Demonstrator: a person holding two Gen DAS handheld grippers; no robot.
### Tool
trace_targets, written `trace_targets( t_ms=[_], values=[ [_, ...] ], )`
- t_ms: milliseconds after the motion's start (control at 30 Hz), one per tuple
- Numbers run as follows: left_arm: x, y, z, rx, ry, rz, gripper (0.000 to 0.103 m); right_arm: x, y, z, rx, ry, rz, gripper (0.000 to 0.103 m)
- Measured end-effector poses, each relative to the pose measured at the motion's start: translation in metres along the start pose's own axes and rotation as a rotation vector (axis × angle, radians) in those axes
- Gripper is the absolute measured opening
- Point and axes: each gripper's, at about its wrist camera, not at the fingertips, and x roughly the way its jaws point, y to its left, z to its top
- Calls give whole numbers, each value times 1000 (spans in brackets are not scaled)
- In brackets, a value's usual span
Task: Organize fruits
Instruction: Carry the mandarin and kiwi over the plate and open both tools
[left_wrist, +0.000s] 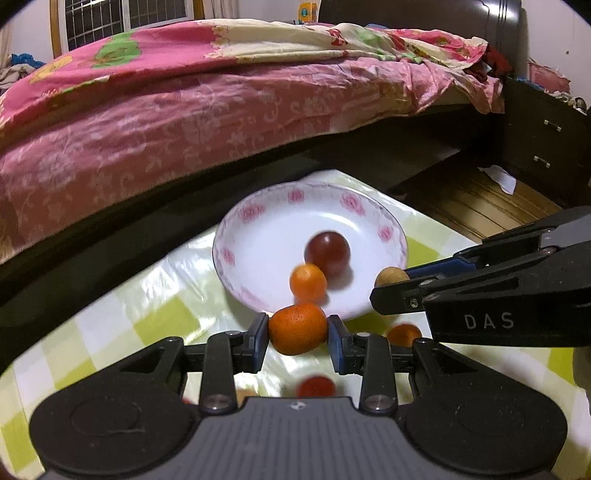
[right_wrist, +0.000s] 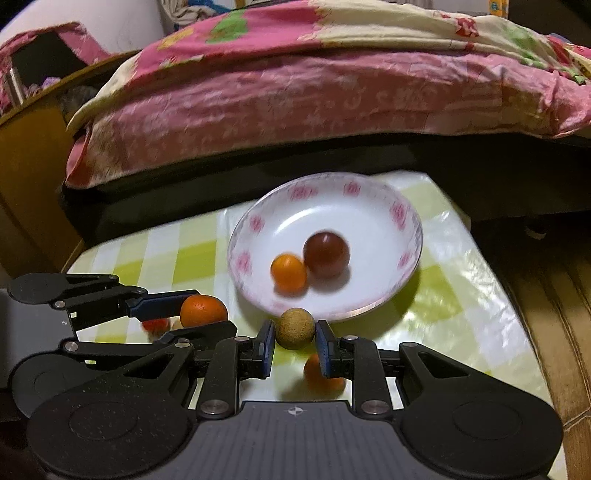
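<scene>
My left gripper (left_wrist: 298, 334) is shut on an orange mandarin (left_wrist: 297, 328), held above the table just short of the plate's near rim. My right gripper (right_wrist: 295, 332) is shut on a small tan round fruit (right_wrist: 295, 328), also at the near rim. The white plate (left_wrist: 258, 221) with pink flowers holds a dark red round fruit (left_wrist: 327, 253) and a small orange fruit (left_wrist: 308, 283). In the right wrist view the plate (right_wrist: 369, 214) shows the same two fruits. One orange fruit (right_wrist: 323, 373) and a red fruit (left_wrist: 316, 387) lie on the table under the grippers.
The low table carries a green and white checked cloth (left_wrist: 155, 321). A bed with a pink floral cover (left_wrist: 184, 103) runs along its far side. A dark nightstand (left_wrist: 543, 140) stands at the right over a wooden floor (left_wrist: 472, 199).
</scene>
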Motion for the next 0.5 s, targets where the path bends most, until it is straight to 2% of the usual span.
trace_targets(
  t_ms=[167,500],
  values=[
    [15,7,9,-7,0,8,42,11,-8,11,24,-3,-20,20],
    [37,20,13,-25,4,14,42,35,-10,13,20,14,-41,20]
  ],
)
